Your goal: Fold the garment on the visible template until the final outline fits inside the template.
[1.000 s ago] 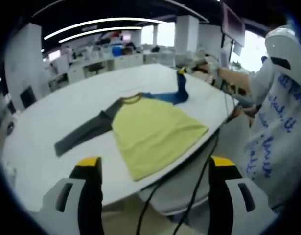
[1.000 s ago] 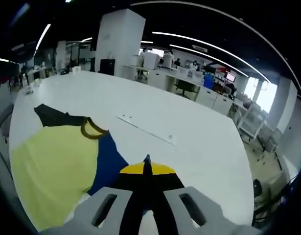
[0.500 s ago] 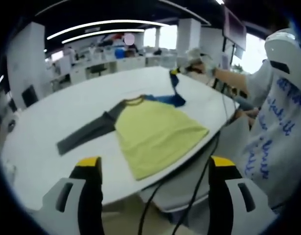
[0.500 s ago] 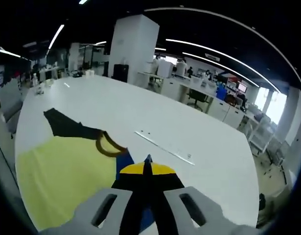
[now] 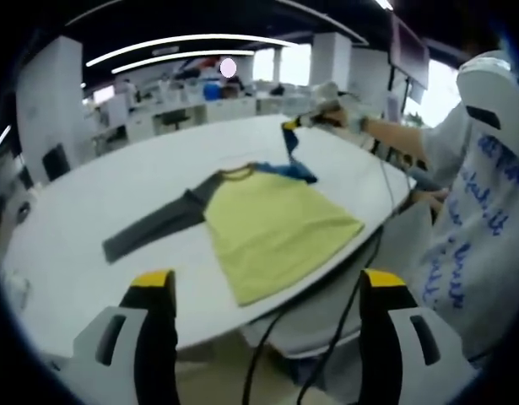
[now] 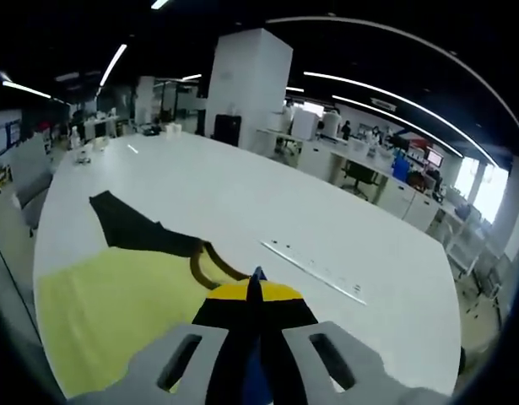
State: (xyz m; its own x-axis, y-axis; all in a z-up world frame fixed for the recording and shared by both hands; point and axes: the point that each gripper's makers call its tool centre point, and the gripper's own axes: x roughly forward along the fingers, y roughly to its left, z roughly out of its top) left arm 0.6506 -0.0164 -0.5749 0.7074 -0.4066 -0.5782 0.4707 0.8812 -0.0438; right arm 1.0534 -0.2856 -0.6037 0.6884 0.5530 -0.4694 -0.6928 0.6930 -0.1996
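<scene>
A shirt with a yellow body [image 5: 272, 228] lies flat on the white table [image 5: 116, 194]. Its dark grey sleeve [image 5: 154, 229] stretches out to the left. The blue sleeve [image 5: 293, 160] is lifted off the table, and my right gripper [image 5: 290, 126] is shut on its end. In the right gripper view the right gripper [image 6: 257, 291] has its jaws closed, with blue cloth [image 6: 256, 371] pinched between them, above the brown collar [image 6: 210, 268], the yellow body [image 6: 107, 312] and the dark sleeve [image 6: 128, 226]. My left gripper [image 5: 269, 283] hangs open off the table's near edge, holding nothing.
A person in a white shirt with blue writing [image 5: 483, 211] stands at the table's right side. Black cables [image 5: 327, 337] hang below the table's edge. A thin marked line [image 6: 318, 272] crosses the table beyond the shirt. Desks and chairs [image 6: 360, 173] fill the room behind.
My right gripper has raised the blue sleeve and carried it toward the collar and over the yellow body. The left gripper has stayed open in place.
</scene>
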